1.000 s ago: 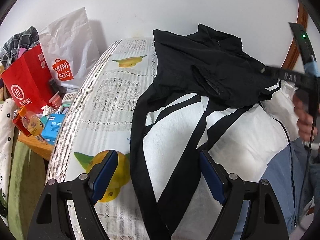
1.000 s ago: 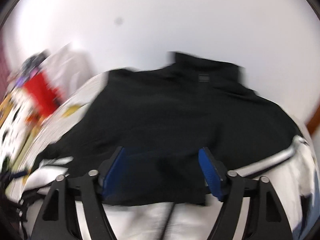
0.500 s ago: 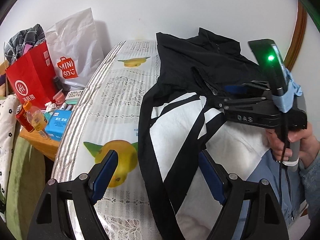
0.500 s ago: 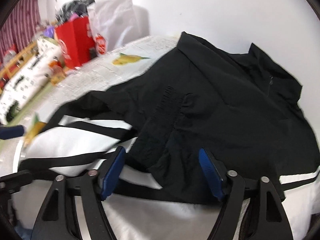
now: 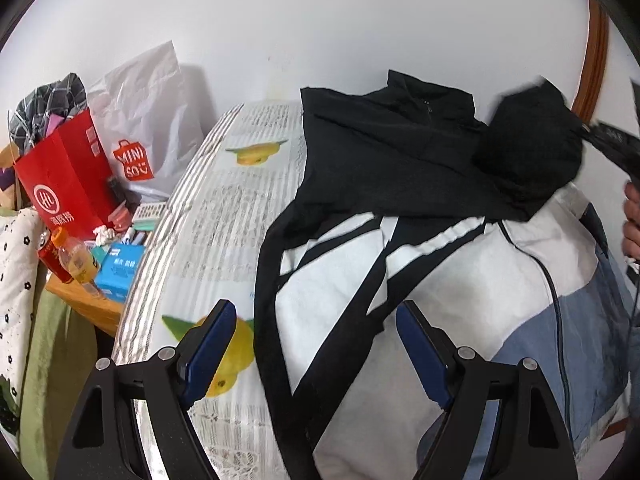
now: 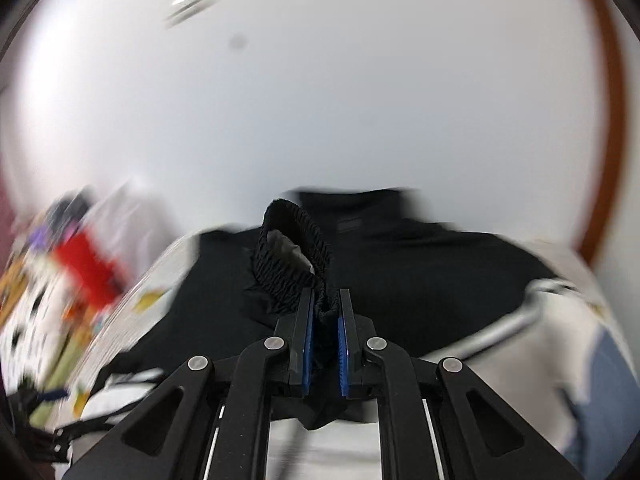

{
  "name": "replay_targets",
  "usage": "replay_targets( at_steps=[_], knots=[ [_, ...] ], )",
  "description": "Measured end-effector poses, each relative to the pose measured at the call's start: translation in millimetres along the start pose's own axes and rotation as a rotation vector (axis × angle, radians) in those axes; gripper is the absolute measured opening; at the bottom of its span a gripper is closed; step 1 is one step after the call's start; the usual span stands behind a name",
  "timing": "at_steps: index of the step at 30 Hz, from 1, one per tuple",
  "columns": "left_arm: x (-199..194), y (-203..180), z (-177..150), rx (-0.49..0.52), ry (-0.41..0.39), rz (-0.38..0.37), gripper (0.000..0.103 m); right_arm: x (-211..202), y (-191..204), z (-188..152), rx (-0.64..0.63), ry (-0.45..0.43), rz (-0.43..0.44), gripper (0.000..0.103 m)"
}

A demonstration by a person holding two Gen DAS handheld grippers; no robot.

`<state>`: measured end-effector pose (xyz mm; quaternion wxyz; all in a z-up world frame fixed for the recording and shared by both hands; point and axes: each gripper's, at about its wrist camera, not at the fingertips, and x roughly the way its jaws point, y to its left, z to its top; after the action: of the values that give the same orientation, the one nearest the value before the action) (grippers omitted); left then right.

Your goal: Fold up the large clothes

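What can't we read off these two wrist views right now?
- Right wrist view: motion blur smears the clutter at left; no items or labels readable.
- Right hand-held gripper: jaws closing on the black cuff; the fabric below them is hidden by the gripper frame.
- Left wrist view: that gripper is blurred and cut by the right edge.
- Jacket: near hem hidden behind the left hand-held gripper.

One jacket (image 5: 400, 208), two tongs (image 5: 316, 356) (image 6: 325, 332), two shopping bags (image 5: 68, 176) (image 5: 148, 120), one blue box (image 5: 120, 266), one drink bottle (image 5: 76, 256)

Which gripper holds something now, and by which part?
The right gripper, closing, pinches the black jacket by its ribbed sleeve cuff. The left gripper holds nothing.
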<state>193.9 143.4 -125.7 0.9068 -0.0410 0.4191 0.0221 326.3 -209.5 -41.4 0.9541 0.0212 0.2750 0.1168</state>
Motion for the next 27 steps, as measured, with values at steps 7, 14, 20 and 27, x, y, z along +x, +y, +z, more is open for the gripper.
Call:
replay_targets(
  at_steps=[7, 14, 20, 27],
  knots=[
    [7.2, -16.0, 7.1, 0.001, 0.027, 0.002, 0.081, -24.3, -132.2, -22.6, 0.162, 0.073, -0.216, 0.031],
    [-1.9, -38.0, 9.6, 0.047, 0.009, 0.007, 0.081, -56.4, -171.1, -68.6, 0.169, 0.137, -0.289, 0.032],
    [-12.9, -56.2, 10.0, 0.086, -0.016, 0.002, 0.081, -79.0, -185.0, -92.8, 0.087, 0.155, -0.372, 0.053],
    [-17.1, -71.9, 12.2, 0.104, -0.02, 0.006, 0.081, -46.8, -155.8, -92.1, -0.092, 0.172, -0.366, 0.063]
  ],
)
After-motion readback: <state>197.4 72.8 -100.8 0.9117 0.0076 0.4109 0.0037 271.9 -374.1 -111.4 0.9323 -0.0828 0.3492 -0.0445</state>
